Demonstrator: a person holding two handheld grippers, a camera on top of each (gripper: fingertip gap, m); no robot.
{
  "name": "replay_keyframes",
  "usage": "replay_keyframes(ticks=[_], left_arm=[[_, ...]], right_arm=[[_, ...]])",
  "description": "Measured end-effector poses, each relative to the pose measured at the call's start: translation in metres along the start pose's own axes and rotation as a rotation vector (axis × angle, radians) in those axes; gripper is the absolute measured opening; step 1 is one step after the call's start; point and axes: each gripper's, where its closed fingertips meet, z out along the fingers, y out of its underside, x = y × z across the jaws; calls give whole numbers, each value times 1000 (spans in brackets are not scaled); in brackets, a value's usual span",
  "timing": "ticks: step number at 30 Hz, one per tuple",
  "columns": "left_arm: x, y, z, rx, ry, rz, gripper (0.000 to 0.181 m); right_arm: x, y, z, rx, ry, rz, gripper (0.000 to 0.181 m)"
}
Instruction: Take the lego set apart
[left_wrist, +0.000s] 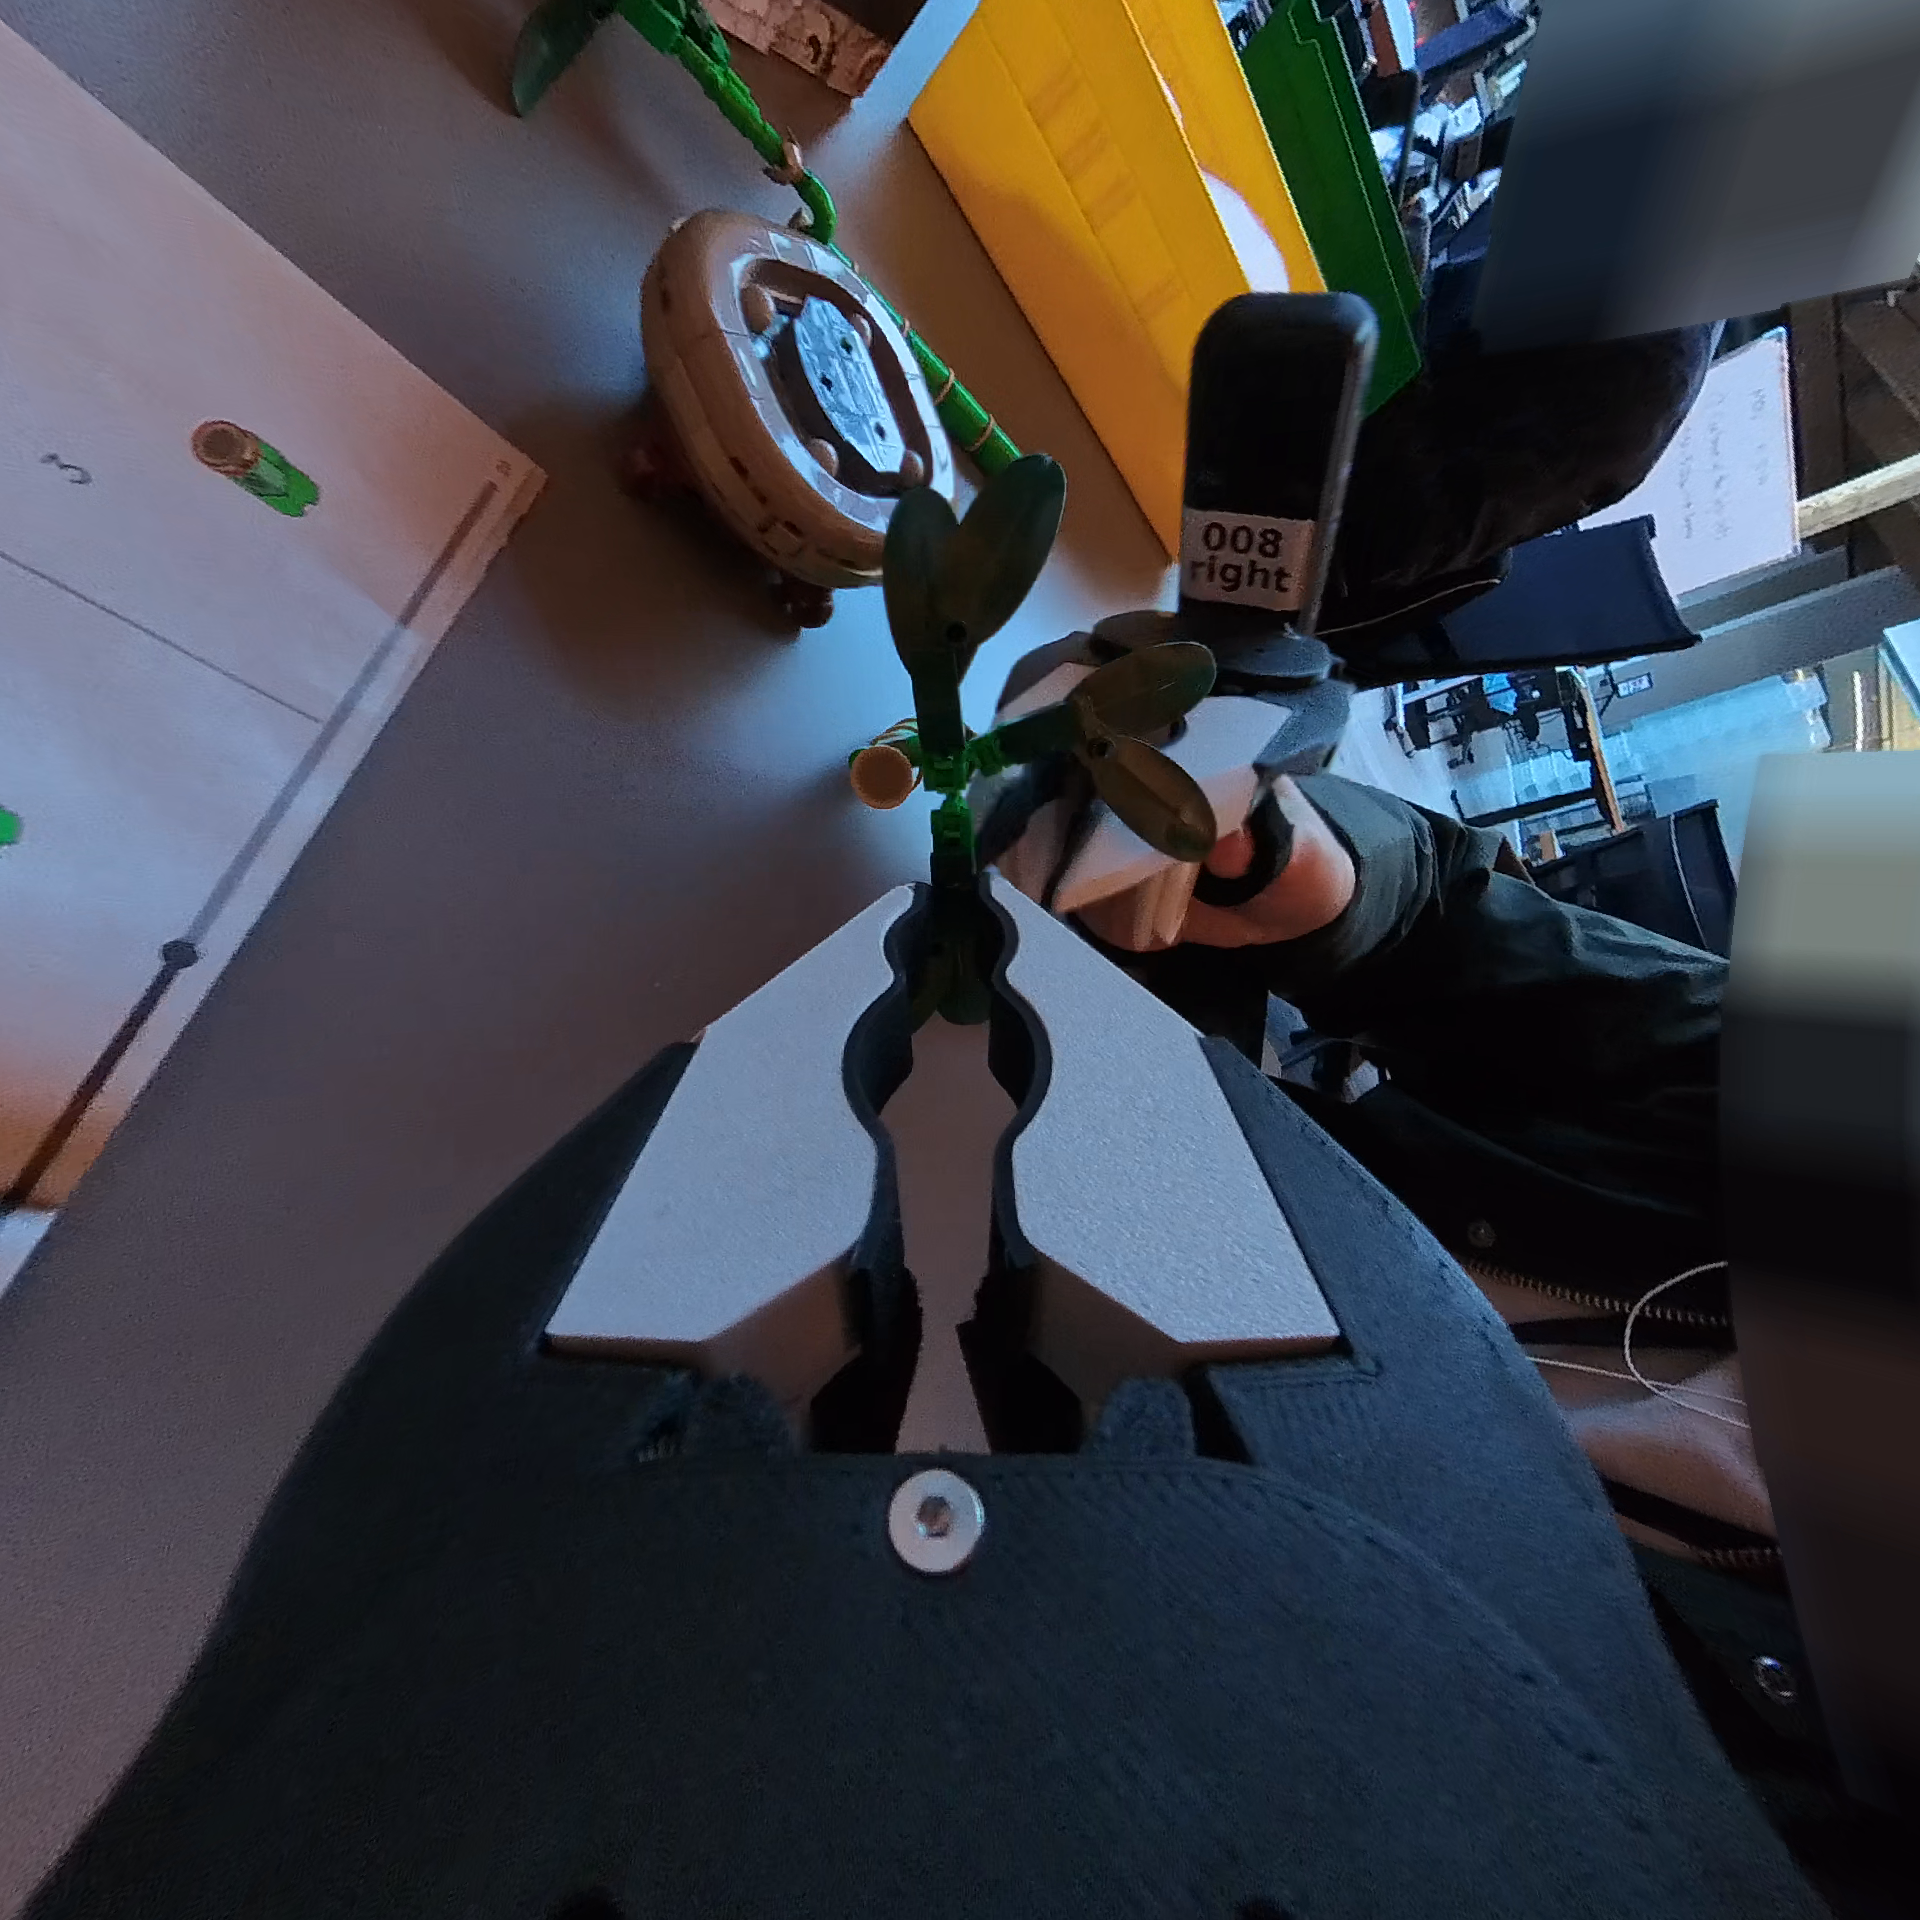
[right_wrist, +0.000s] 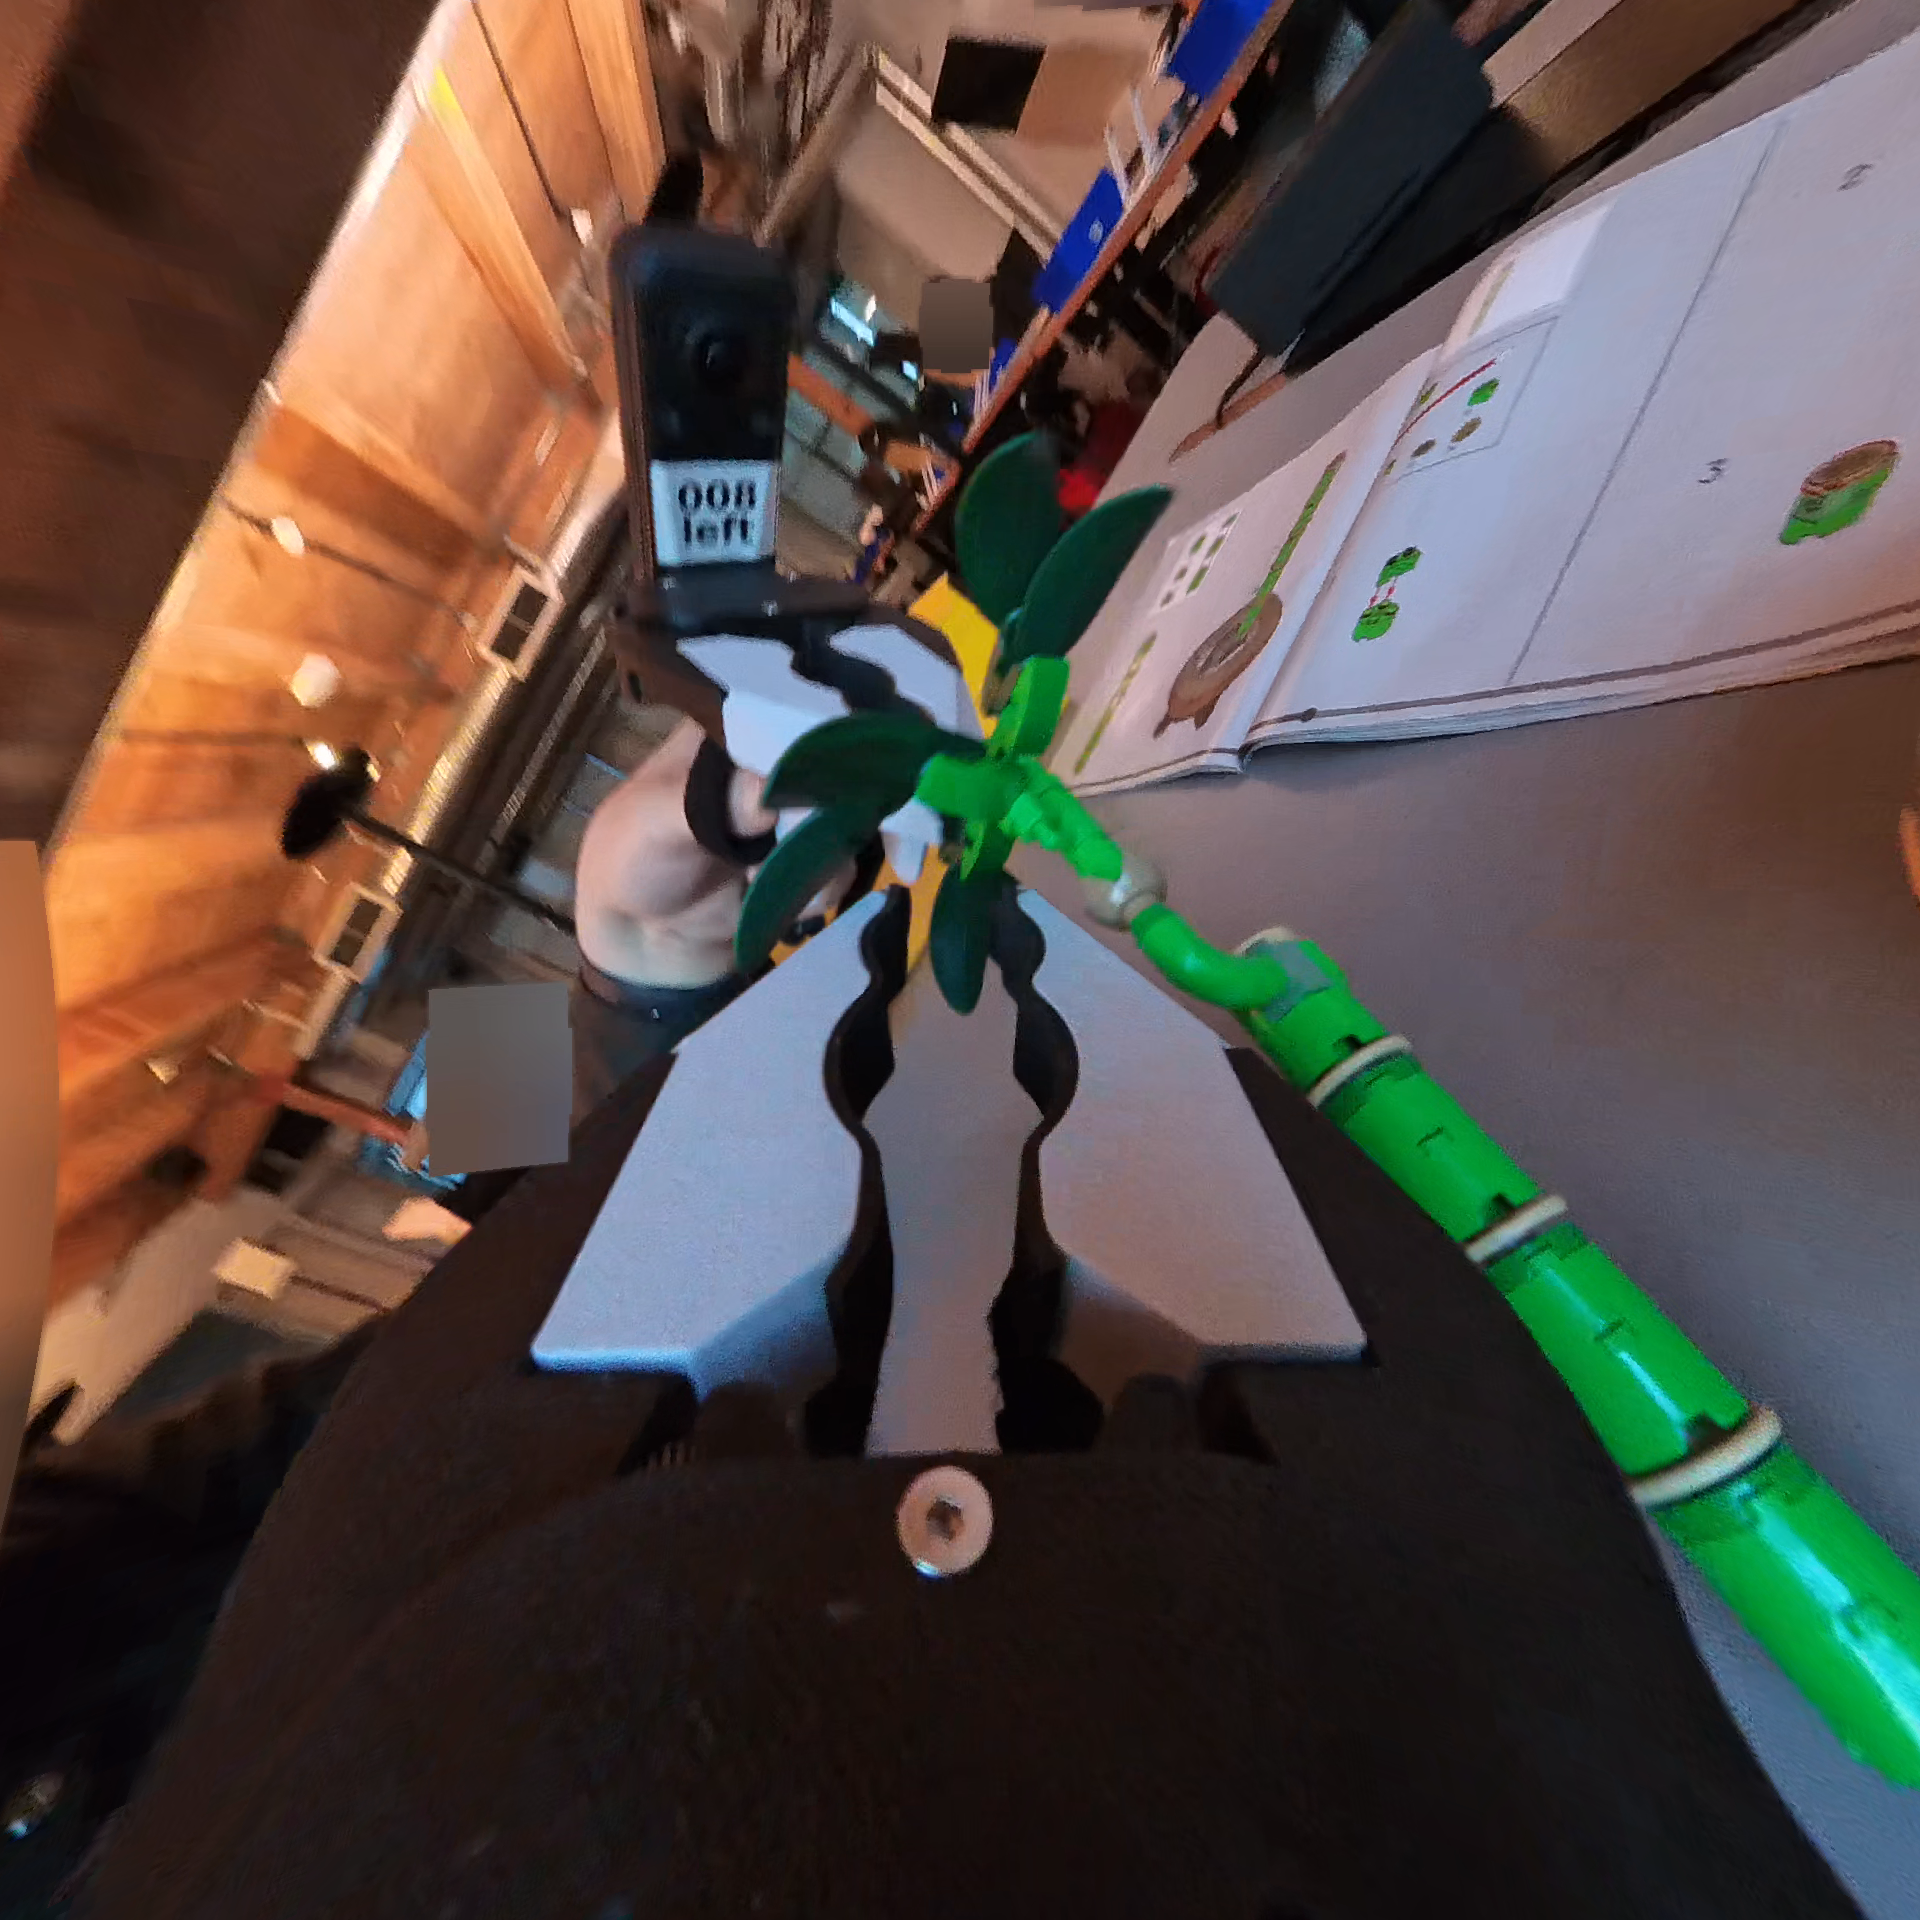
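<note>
Two claws grip one leafy lego sprig (left_wrist: 940, 748) mid-air above the grey tabletop (left_wrist: 582, 831): left claw (left_wrist: 948, 914) pinches its stem, right claw (right_wrist: 956, 925) a leaf. Farther off: round lego pot (left_wrist: 800, 405), instruction booklet (left_wrist: 135, 582), yellow box (left_wrist: 1101, 208).

Bamboo stalk (right_wrist: 1621, 1340) runs off the right edge; leafy sprig's (left_wrist: 940, 790) base hidden between fingers (left_wrist: 790, 1091)

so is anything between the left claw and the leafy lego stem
Nothing visible is in the way. The left claw is closed on the lower end of the leafy stem. The right claw is up against its side leaves.
</note>
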Motion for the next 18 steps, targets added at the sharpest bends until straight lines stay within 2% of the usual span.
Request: replay_keyframes(ticks=[5,10,18], left_arm=[[3,2,11,-13,-35,19,6],[7,0,15,1,-12,5,6],[9,-2,17,24,41,-39,6]], right_arm=[[8,-2,-3,49,-34,143,14],[8,-6,-5,133,-76,237,7],[8,-9,-7,198,-149,347,7]])
